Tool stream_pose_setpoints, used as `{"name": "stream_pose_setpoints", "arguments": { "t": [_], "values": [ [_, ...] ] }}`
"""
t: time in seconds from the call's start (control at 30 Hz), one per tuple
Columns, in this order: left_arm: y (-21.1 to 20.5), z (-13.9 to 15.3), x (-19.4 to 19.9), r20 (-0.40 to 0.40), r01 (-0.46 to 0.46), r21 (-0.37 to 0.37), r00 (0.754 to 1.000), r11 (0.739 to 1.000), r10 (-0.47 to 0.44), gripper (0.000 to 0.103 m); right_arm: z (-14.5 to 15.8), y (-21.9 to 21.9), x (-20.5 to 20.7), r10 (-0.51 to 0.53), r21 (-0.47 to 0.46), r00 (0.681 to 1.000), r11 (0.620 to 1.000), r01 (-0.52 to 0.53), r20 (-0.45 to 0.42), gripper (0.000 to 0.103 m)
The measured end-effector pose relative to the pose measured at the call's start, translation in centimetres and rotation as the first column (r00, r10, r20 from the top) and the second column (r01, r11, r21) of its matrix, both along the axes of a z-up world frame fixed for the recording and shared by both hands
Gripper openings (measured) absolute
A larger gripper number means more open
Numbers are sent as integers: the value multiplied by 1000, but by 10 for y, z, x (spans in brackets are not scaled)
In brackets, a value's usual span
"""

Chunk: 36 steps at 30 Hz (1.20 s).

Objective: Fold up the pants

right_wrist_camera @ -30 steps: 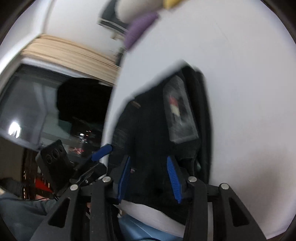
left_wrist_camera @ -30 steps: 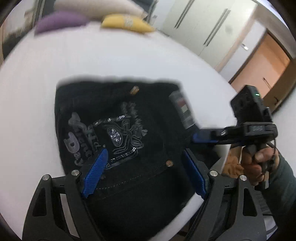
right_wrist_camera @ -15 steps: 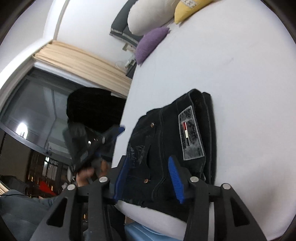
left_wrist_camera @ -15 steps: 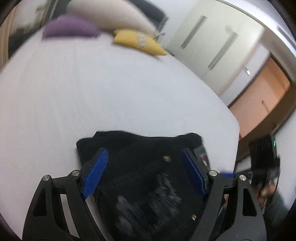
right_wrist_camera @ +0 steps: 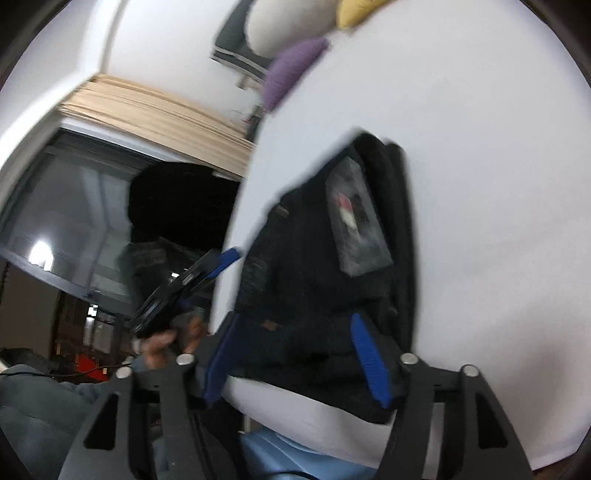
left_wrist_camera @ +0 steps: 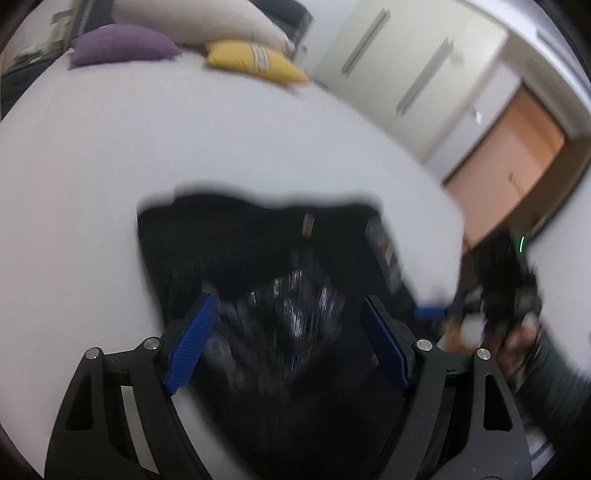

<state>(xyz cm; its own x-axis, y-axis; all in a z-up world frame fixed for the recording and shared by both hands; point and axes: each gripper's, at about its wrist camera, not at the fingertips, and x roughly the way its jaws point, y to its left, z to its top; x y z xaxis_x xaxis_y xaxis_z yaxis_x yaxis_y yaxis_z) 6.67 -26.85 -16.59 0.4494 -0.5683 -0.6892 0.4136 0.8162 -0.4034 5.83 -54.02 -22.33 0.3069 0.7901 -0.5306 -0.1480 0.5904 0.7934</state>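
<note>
Black pants [left_wrist_camera: 266, 266] lie folded into a compact bundle at the near edge of the white bed [left_wrist_camera: 184, 147]. They also show in the right wrist view [right_wrist_camera: 325, 266], with a grey label patch [right_wrist_camera: 356, 218] on top. My left gripper [left_wrist_camera: 288, 332] is open and empty just above the near part of the bundle. My right gripper [right_wrist_camera: 295, 354] is open and empty over the bundle's near end. The right gripper also shows blurred at the bed's right edge in the left wrist view [left_wrist_camera: 506, 295]. The left gripper shows beside the bed in the right wrist view [right_wrist_camera: 184, 288].
A purple cushion [left_wrist_camera: 122, 46], a yellow cushion [left_wrist_camera: 255, 62] and a cream pillow [left_wrist_camera: 192, 22] lie at the head of the bed. Wardrobe doors [left_wrist_camera: 406, 70] and an orange door [left_wrist_camera: 506, 147] stand to the right. A dark window [right_wrist_camera: 74, 221] is on the left.
Both views shifted with motion blur. The left gripper dropped back closer over the pants; the right gripper also moved in nearer to the bundle. The pants have not moved.
</note>
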Motion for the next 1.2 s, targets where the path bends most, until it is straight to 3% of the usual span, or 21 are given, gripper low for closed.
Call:
{"name": "stream_pose_setpoints", "arguments": {
  "t": [0.03,0.1,0.2,0.27,0.3,0.43,0.57,0.7,0.8,0.87,0.9,0.97,1.13,1.2],
  "values": [
    [-4,-6,-6,17,1,37,1000,999,-2,79,-2,-7,3,-11,7,1000,1000,11,7,56],
    [-9,1,-15,39,0,68,999,998,-3,79,7,-8,2,-27,14,1000,1000,27,-4,56],
    [0,22,-23,35,-21,2,999,1000,21,80,36,-13,-2,-36,-8,997,999,37,71,64],
    [22,37,-33,66,-84,-6,994,996,84,83,46,-30,3,-83,1,992,997,83,98,76],
    [35,38,-31,60,-124,-5,990,992,124,90,46,-32,9,-98,1,991,995,99,95,77],
    [67,15,-6,-89,-196,8,977,981,195,92,22,-39,36,-110,-11,994,994,110,-3,78],
    [69,-18,15,-261,-162,-31,954,986,148,92,-4,-18,64,-71,-44,993,997,67,-90,76],
    [55,-34,40,-339,-170,-101,932,980,127,92,-9,-14,79,-55,-19,993,998,53,-108,71],
    [53,-33,48,-376,-142,-112,922,983,90,91,-12,2,88,-21,-64,991,998,13,-131,62],
    [45,-29,50,-370,-106,-72,926,992,72,75,-11,15,92,-7,-112,991,994,-8,-135,57],
    [39,-28,51,-376,-81,-61,925,995,52,60,-11,19,92,-9,-129,990,992,-9,-138,56],
    [33,-27,52,-382,-76,-44,922,996,54,55,-9,25,91,-15,-162,990,987,-8,-140,48],
    [27,-21,55,-368,-84,-51,928,995,60,25,14,39,83,-12,-286,996,958,-13,-88,30],
    [28,-12,53,-351,-82,-59,935,995,56,22,30,49,82,-3,-317,999,948,-14,-53,26]
  ]
}}
